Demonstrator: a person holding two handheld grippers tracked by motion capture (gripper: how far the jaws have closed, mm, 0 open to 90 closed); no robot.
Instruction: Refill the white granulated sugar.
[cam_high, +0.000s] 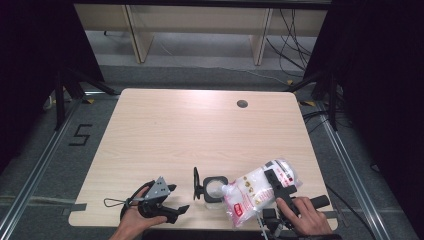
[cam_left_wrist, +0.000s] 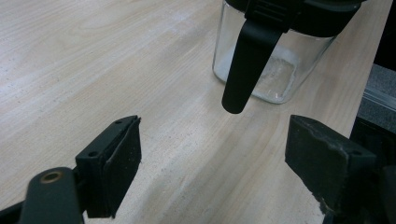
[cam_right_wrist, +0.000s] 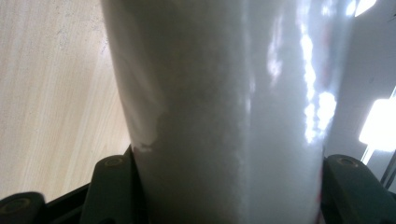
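Evidently the right gripper (cam_high: 278, 187) clamps the tilted clear plastic bag of white granules (cam_high: 257, 190), mouth over the black-lidded glass jar (cam_high: 213, 189), for pouring; the left gripper (cam_high: 172, 200) waits open just beside it.

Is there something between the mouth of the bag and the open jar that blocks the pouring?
Nothing visible blocks it. The bag, held by the right gripper, has its mouth at the open jar; the flipped-up lid stands aside.

a black "5" is marked on the grey floor (cam_high: 80, 134) at nine o'clock from the table. the bag (cam_high: 260, 192) carries red and black print, too small to read.
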